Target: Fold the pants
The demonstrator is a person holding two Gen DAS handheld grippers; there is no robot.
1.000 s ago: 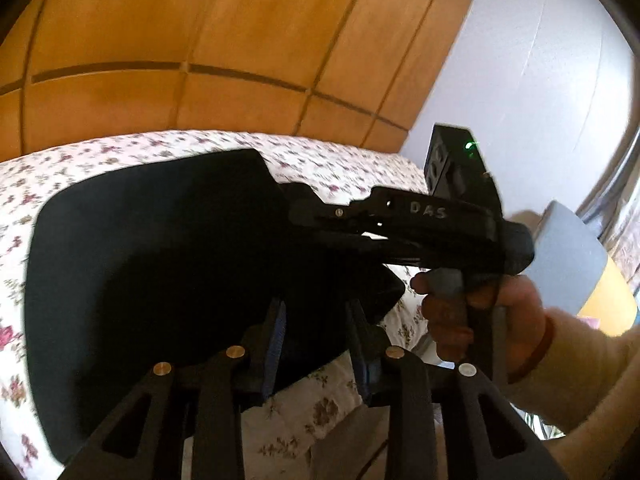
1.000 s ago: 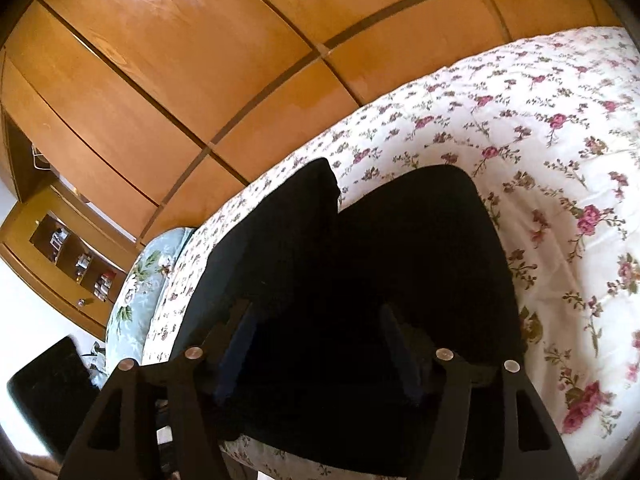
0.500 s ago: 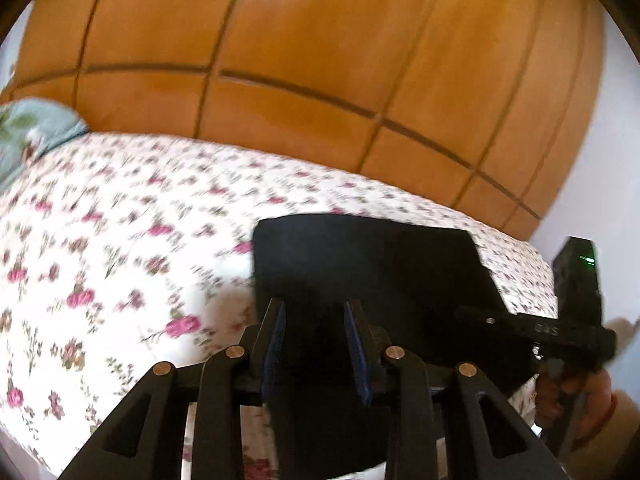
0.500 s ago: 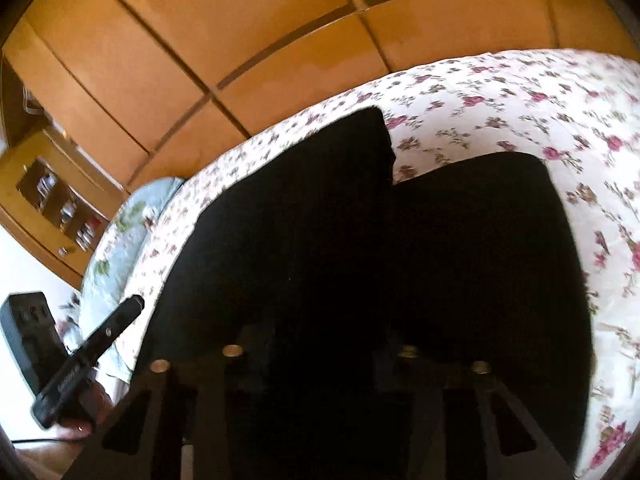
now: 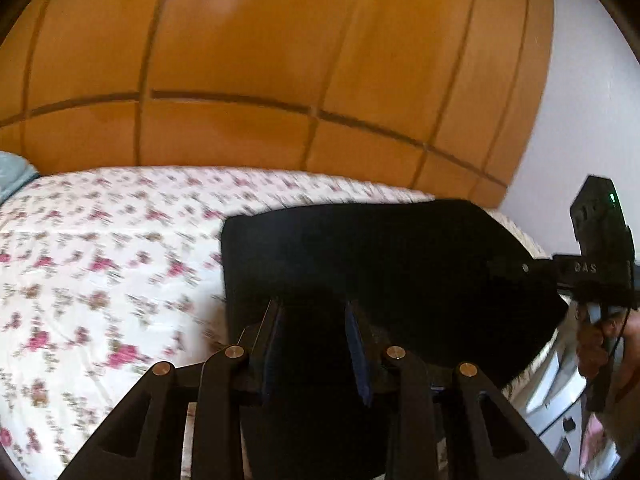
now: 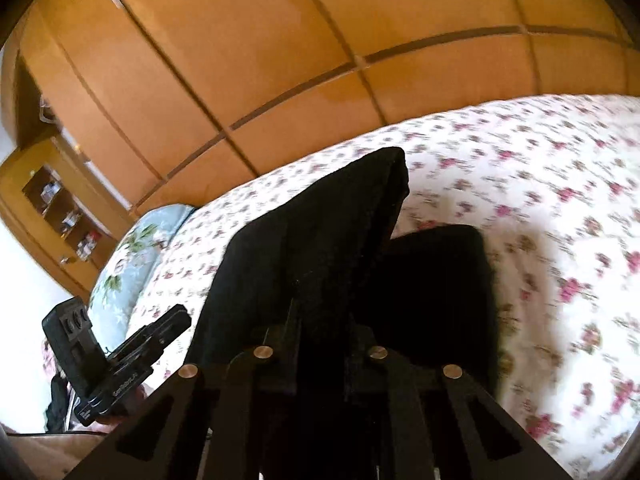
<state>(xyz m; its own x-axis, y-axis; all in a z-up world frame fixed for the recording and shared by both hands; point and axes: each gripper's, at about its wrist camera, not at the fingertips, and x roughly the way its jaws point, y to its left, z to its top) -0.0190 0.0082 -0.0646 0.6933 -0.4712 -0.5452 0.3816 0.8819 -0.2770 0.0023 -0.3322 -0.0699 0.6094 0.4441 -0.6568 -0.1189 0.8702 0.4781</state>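
Black pants (image 5: 400,272) lie partly folded on a bed with a flowered sheet (image 5: 100,260). My left gripper (image 5: 316,340) is shut on their near edge, and dark cloth fills the gap between its blue pads. The right gripper (image 6: 320,320) is closing its jaws on the same edge farther along, with cloth pinched between them. From it a flap of the pants (image 6: 320,232) rises off the bed, above a flat layer (image 6: 440,264). In the left wrist view the right gripper's body (image 5: 588,268) enters the cloth from the right. The left gripper (image 6: 176,320) shows beside the pants' left edge.
A wooden wardrobe (image 5: 280,60) stands behind the bed. A pale blue pillow (image 6: 132,248) lies at the bed's far end, next to a wooden shelf unit (image 6: 60,216). A hand (image 5: 600,344) holds the right gripper, with a white wall (image 5: 580,100) beyond it.
The right jaws went from wide apart to pinched on the pants and rose, lifting a flap. The left gripper swung left, still on the cloth, bringing more bare sheet into its view.
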